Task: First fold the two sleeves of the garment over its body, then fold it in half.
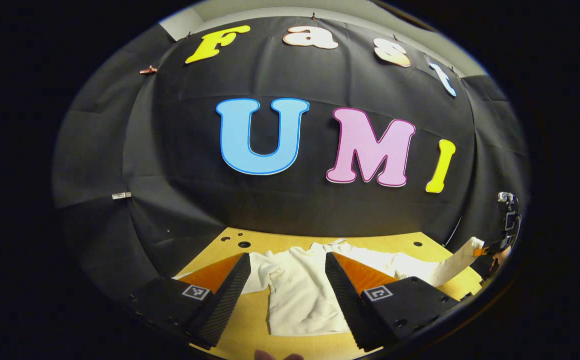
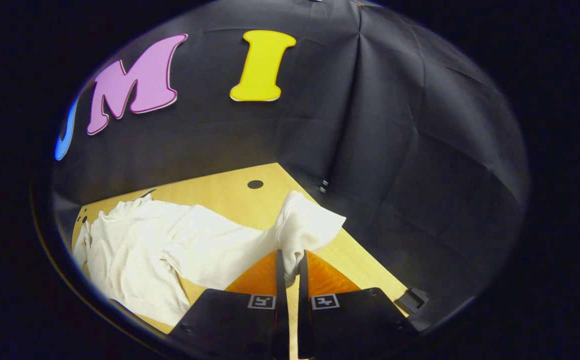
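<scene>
A white long-sleeved garment [image 1: 300,295] lies spread on the wooden table [image 1: 244,325], collar toward the back wall. My left gripper [image 1: 285,262] hangs open above its body with nothing between the fingers. In the right gripper view the same garment [image 2: 134,245] lies at the left, one sleeve [image 2: 229,250] stretching toward me. My right gripper [image 2: 290,257] is shut on that sleeve's cuff [image 2: 307,222], which stands lifted off the table. In the left gripper view the raised cuff [image 1: 457,260] and the right gripper [image 1: 490,249] appear at the far right.
The table [image 2: 229,192] has round holes [image 2: 255,184] near its back edge and ends at the black cloth wall. Its right corner [image 2: 400,290] lies close beside my right gripper. A small black clip [image 2: 410,300] sits at that edge.
</scene>
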`<state>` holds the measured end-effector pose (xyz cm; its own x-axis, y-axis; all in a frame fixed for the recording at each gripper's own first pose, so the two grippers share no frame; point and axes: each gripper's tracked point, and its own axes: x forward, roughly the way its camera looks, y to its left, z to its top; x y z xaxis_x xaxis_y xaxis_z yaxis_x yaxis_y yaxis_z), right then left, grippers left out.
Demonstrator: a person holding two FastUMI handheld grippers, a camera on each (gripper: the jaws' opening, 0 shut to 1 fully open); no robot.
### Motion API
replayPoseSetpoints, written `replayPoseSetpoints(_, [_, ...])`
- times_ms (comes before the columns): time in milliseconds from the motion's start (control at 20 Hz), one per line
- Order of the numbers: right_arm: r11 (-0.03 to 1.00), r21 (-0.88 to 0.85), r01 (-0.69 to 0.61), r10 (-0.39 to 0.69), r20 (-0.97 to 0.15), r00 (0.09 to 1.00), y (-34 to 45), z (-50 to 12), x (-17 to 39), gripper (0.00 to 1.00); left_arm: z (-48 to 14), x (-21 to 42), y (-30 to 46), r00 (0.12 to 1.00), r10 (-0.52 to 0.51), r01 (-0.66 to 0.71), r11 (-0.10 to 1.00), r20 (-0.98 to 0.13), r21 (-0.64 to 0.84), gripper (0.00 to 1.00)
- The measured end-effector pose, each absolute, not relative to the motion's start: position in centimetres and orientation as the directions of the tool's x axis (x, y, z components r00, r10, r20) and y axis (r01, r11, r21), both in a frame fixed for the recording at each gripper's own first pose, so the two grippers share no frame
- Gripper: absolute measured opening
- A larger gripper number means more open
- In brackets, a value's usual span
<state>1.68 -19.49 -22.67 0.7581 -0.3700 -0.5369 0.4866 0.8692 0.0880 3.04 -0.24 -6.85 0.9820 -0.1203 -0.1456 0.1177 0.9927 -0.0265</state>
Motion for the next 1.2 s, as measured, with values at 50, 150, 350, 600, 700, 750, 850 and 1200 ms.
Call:
replayPoseSetpoints(50, [0.877,0.094,0.472,-0.36,-0.523,0.773,-18.4,-21.8,1.9,0.11,-6.8,3.0,0.4,0.982,-0.119,0.116,0.993,-0.143,-0.031,0.95])
replayPoseSetpoints(150, [0.89,0.113,0.441,-0.335,-0.492,0.804,-15.7,-19.6,2.6,0.11,-7.0,2.8,1.8,0.983,-0.115,0.11,0.993,-0.144,-0.042,0.95])
replayPoseSetpoints(350, [0.923,0.137,0.359,-0.277,-0.411,0.868,-9.9,-15.4,5.0,0.11,-7.1,2.5,4.8,0.985,-0.101,0.093,0.994,-0.141,-0.063,0.95])
replayPoseSetpoints(600, [0.949,0.173,0.262,-0.189,-0.351,0.917,-2.1,-12.3,9.0,0.11,-7.5,2.0,8.3,0.986,-0.082,0.072,0.995,-0.143,-0.073,0.95])
replayPoseSetpoints(700, [0.958,0.177,0.225,-0.156,-0.334,0.929,0.7,-11.6,10.7,0.11,-7.8,1.8,9.5,0.986,-0.074,0.063,0.995,-0.147,-0.08,0.95])
replayPoseSetpoints(750, [0.962,0.178,0.207,-0.141,-0.325,0.935,2.1,-11.3,11.5,0.11,-7.8,1.8,10.2,0.987,-0.07,0.059,0.995,-0.147,-0.081,0.95])
replayPoseSetpoints(850, [0.97,0.18,0.164,-0.101,-0.312,0.945,5.2,-10.8,12.8,0.11,-8.1,1.7,11.6,0.987,-0.058,0.046,0.996,-0.15,-0.081,0.96])
replayPoseSetpoints(1200, [0.989,0.146,-0.016,0.063,-0.325,0.944,16.0,-12.1,16.1,0.11,-9.7,2.5,16.4,0.983,-0.013,-0.006,0.994,-0.182,-0.105,0.95])
